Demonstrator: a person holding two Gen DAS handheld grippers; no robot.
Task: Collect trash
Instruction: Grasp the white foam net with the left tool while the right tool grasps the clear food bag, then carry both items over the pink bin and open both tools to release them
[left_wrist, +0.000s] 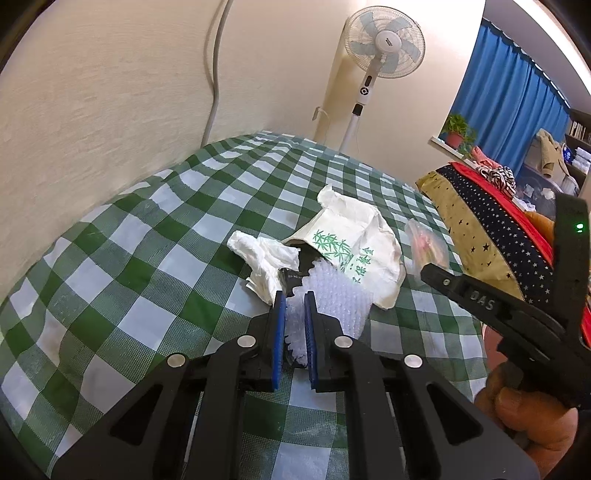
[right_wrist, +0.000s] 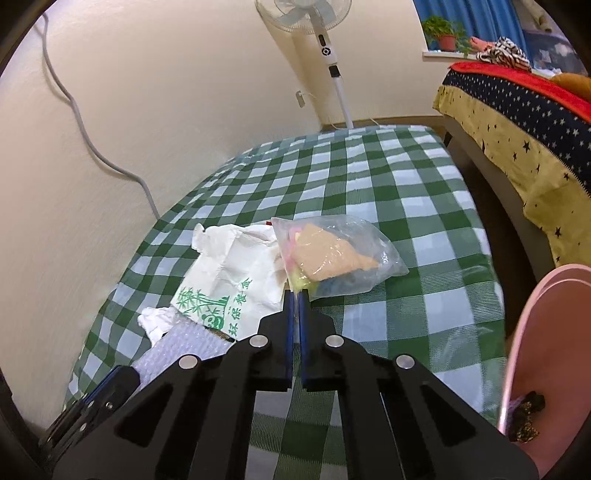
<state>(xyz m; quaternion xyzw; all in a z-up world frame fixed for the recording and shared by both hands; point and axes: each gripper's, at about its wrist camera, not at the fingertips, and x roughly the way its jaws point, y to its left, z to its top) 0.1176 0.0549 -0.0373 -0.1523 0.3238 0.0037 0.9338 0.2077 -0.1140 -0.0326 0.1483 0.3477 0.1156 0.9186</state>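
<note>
Clear plastic bag on the checked table sat pinched at its corner by my right gripper; my left gripper clamped bubble wrap. I feared thin film slipping free.

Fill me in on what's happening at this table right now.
A person is clearing trash off a green checked tablecloth with a handheld gripper in each hand. The left gripper is shut on a piece of bubble wrap. The right gripper is shut on the edge of a clear plastic bag with coloured scraps inside. A crumpled tissue and a white paper bag with green print lie on the cloth. A pink bin stands at the table's right edge.
</note>
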